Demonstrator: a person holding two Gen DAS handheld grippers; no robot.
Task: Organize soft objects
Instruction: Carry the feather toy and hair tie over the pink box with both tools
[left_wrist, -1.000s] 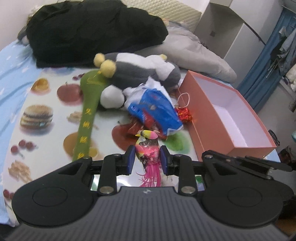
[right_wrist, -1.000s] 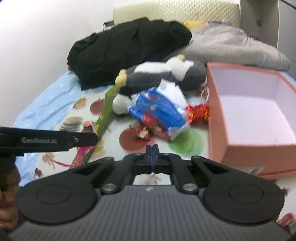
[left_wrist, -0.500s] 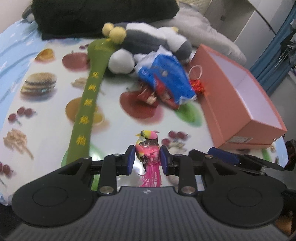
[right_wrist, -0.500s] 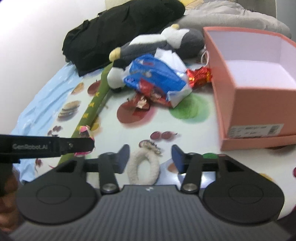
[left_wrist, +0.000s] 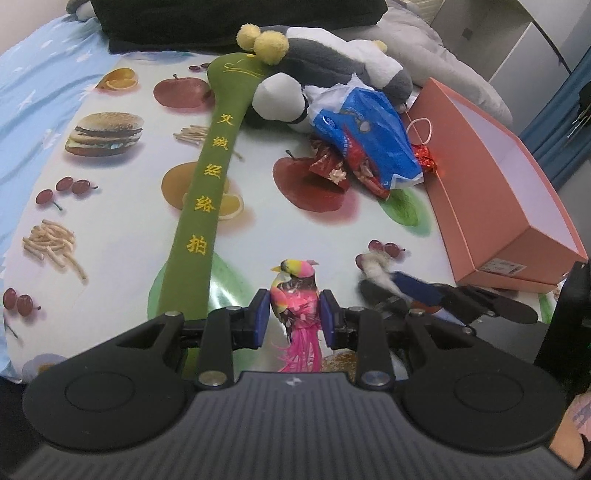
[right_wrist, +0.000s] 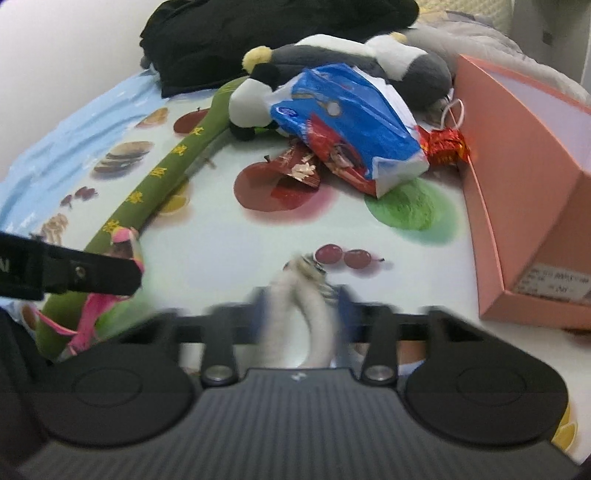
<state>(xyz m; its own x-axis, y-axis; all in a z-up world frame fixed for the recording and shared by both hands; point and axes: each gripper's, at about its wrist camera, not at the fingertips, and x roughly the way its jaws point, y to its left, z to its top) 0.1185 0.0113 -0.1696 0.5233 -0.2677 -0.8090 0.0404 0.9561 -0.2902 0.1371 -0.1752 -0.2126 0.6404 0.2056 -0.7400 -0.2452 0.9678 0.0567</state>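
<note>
My left gripper (left_wrist: 294, 317) is shut on a small pink and yellow toy bird (left_wrist: 295, 295), held above the fruit-print cloth (left_wrist: 110, 229). My right gripper (right_wrist: 301, 306) is blurred and its fingers sit against both sides of a white fluffy ring (right_wrist: 295, 302) lying on the cloth; it looks closed on it. The ring also shows in the left wrist view (left_wrist: 375, 267). The open pink box (left_wrist: 498, 192) stands at the right, also in the right wrist view (right_wrist: 535, 177). The left gripper's finger (right_wrist: 74, 273) and the bird (right_wrist: 122, 240) show at the left of the right wrist view.
A long green plush mallet (left_wrist: 207, 195), a grey and white plush penguin (left_wrist: 332, 70), a blue plastic bag (left_wrist: 369, 136) with red wrappers and a red foil ornament (left_wrist: 424, 162) lie on the cloth. Black clothing (right_wrist: 258, 33) and a grey pillow (left_wrist: 443, 62) lie behind.
My right gripper opened, dropped over the white ring and has closed in on it. My left gripper moved nearer the bed's front edge with the bird still held.
</note>
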